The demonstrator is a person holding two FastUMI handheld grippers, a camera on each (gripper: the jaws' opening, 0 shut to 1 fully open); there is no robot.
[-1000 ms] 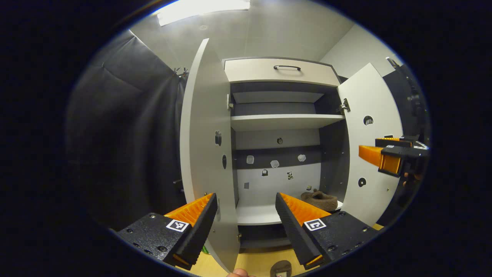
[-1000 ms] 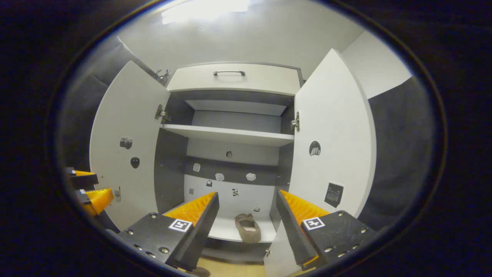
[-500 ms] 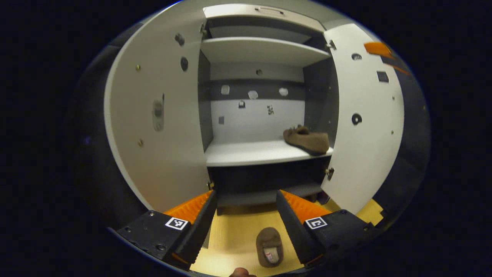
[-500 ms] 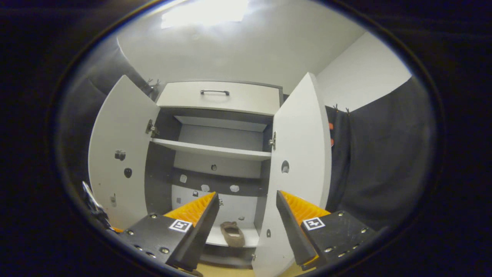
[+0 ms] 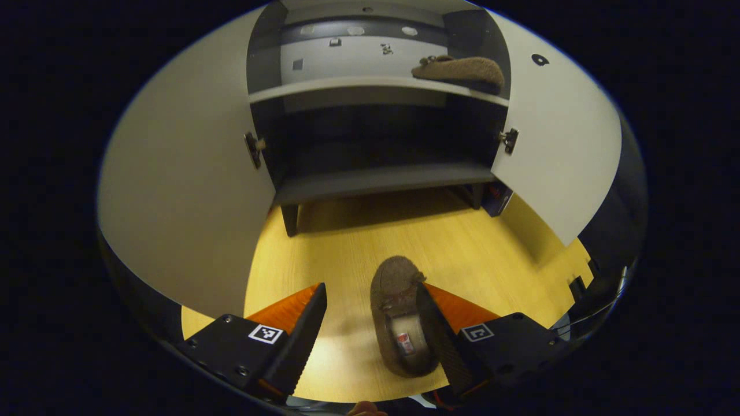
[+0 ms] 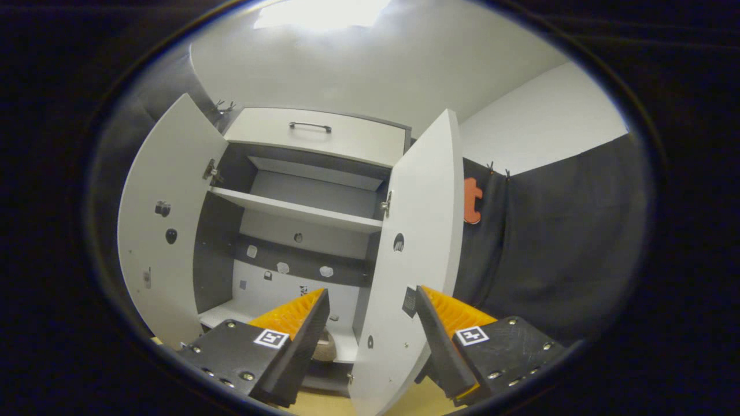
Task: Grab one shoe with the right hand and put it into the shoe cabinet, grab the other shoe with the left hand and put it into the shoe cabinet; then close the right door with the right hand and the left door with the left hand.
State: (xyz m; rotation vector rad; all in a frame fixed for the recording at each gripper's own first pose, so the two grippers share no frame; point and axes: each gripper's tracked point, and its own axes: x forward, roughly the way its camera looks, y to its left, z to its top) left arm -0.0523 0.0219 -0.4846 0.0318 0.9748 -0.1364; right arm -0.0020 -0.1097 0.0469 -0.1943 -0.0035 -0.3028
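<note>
A brown slipper (image 5: 399, 312) lies on the yellow floor, toe toward the cabinet. My left gripper (image 5: 370, 289) is open just above it, and the slipper sits between the fingers, close against the right finger (image 5: 439, 329). The other brown slipper (image 5: 457, 69) rests on the right side of the cabinet's white shelf (image 5: 347, 86). In the right gripper view my right gripper (image 6: 372, 292) is open and holds nothing. The open right door (image 6: 416, 248) stands edge-on just beyond it. The shelved slipper (image 6: 325, 348) peeks out behind the left finger.
Both white doors stand wide open, the left door (image 5: 185, 190) and right door (image 5: 555, 144) flanking the floor in front. A dark lower shelf (image 5: 381, 176) sits under the white one. A drawer with a handle (image 6: 309, 126) tops the cabinet. Black cloth (image 6: 555, 242) hangs at right.
The left gripper has tipped down from the cabinet to the floor and closed in on the slipper there. The right gripper has swung right, so the right door's edge now faces it.
</note>
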